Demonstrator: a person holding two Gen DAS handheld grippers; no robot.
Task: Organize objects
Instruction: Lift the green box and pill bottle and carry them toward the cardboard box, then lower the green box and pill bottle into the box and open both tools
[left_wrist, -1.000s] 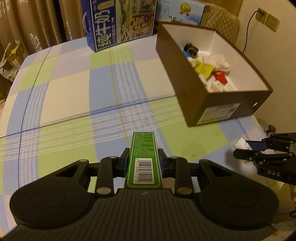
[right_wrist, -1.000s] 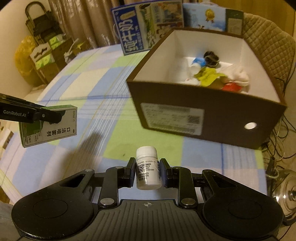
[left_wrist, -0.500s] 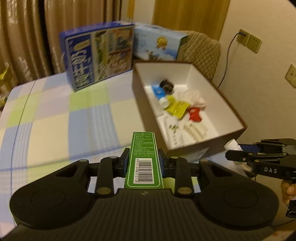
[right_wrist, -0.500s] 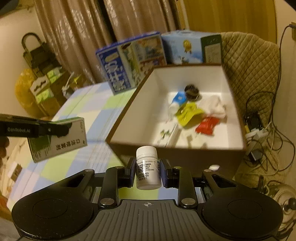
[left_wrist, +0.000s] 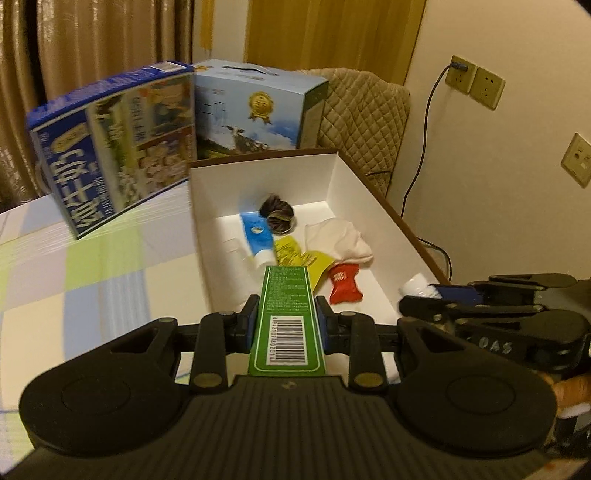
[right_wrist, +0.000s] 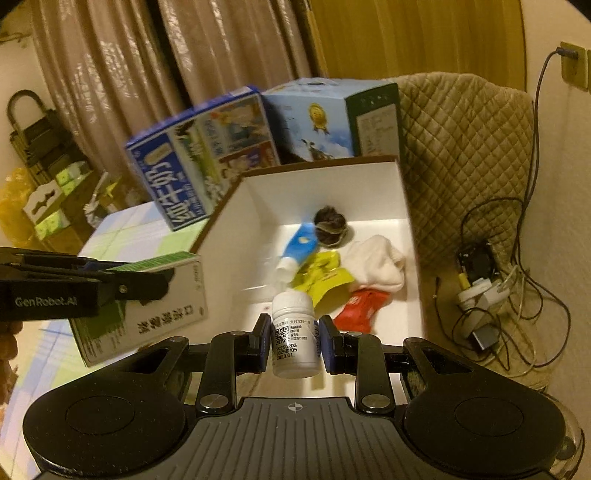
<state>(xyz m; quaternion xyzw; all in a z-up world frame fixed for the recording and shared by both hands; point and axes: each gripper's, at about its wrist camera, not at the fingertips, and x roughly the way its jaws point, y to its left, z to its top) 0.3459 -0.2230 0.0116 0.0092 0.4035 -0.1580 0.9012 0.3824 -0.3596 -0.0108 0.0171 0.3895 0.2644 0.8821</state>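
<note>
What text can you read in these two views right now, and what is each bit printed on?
"GenRobot.AI": side of the left claw.
"DAS": side of the right claw.
"20250203", "20250205", "2028.01.": label of the white bottle.
"纯牛奶", upside down: dark blue carton.
Green box: barcode digits and fine print too small; its side characters in the right wrist view are inverted and unclear.

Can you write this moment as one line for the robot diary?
left gripper: shut on green box | right gripper: shut on white bottle | both above open brown box
</note>
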